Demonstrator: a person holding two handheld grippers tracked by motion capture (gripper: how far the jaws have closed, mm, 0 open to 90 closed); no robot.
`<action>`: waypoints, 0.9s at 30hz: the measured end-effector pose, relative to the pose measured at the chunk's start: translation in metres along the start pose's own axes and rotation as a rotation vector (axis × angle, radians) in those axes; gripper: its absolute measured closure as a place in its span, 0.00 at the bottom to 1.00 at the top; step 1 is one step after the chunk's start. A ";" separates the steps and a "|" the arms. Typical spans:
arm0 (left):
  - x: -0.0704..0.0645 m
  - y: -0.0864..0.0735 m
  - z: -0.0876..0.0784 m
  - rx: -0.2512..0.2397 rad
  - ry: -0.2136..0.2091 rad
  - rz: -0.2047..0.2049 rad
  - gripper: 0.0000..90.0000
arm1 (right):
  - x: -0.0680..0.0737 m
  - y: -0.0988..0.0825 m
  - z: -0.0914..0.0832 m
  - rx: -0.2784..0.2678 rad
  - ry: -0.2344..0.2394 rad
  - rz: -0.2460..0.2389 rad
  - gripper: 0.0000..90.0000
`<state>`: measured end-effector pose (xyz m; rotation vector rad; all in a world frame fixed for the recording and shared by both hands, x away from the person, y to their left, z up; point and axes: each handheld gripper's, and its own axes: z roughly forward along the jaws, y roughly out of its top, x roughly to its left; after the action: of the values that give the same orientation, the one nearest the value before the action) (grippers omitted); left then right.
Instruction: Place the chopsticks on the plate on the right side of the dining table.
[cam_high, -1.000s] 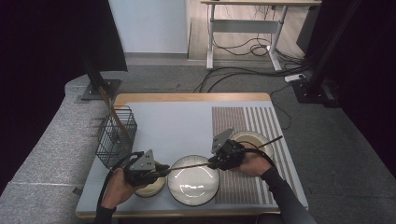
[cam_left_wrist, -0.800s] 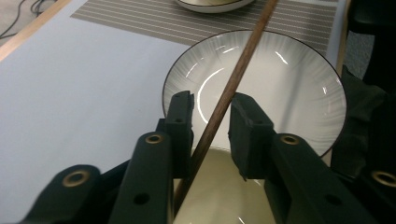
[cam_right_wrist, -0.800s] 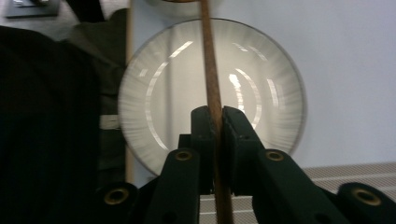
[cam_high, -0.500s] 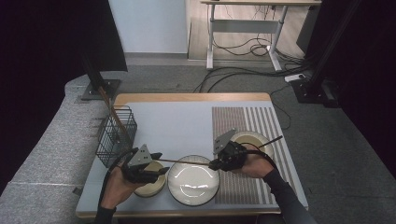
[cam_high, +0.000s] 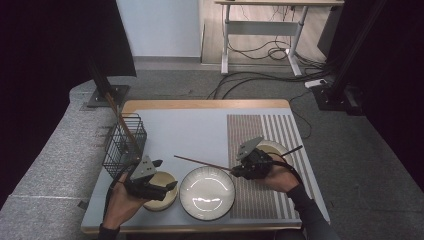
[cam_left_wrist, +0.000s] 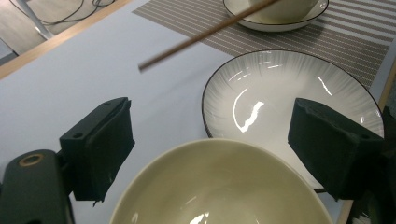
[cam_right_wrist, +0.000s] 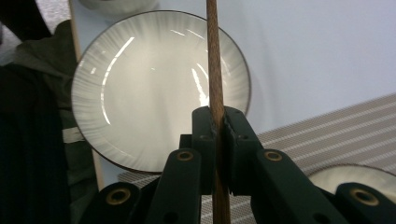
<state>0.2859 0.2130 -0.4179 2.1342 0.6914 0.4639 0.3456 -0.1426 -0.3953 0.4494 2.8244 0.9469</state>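
A thin brown chopstick (cam_high: 202, 163) hangs level over the table, its free end pointing left. My right gripper (cam_high: 236, 170) is shut on its right end, and in the right gripper view the pads (cam_right_wrist: 236, 135) pinch the chopstick (cam_right_wrist: 214, 70) over a white plate (cam_right_wrist: 140, 93). My left gripper (cam_high: 165, 174) hovers over a cream bowl (cam_high: 161, 198). Its jaws have just been opening and grip nothing. In the left gripper view the wide-apart pads (cam_left_wrist: 105, 144) flank the bowl's rim (cam_left_wrist: 219, 186), with the chopstick (cam_left_wrist: 205, 31) farther off.
The white plate (cam_high: 207, 193) lies between the hands near the front edge. A second bowl on a plate (cam_high: 276, 149) sits on the striped mat (cam_high: 260, 127) behind my right hand. A black wire basket (cam_high: 124, 145) holding a stick stands at the left.
My left gripper has opened and let go of the chopstick's left end. The right gripper alone now carries the stick, whose free end has swung away from the left hand.
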 end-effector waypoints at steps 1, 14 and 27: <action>0.000 -0.001 -0.001 -0.002 0.001 -0.008 0.14 | -0.001 -0.001 -0.001 -0.003 -0.011 0.006 0.94; 0.006 -0.026 -0.023 -0.018 0.038 -0.062 0.10 | -0.009 -0.014 -0.015 -0.003 -0.075 0.066 0.94; 0.002 -0.045 -0.036 -0.019 0.074 -0.069 0.10 | -0.015 -0.026 -0.028 0.001 -0.126 0.105 0.94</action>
<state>0.2536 0.2582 -0.4322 2.0773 0.7967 0.5114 0.3473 -0.1827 -0.3888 0.6393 2.7111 0.9008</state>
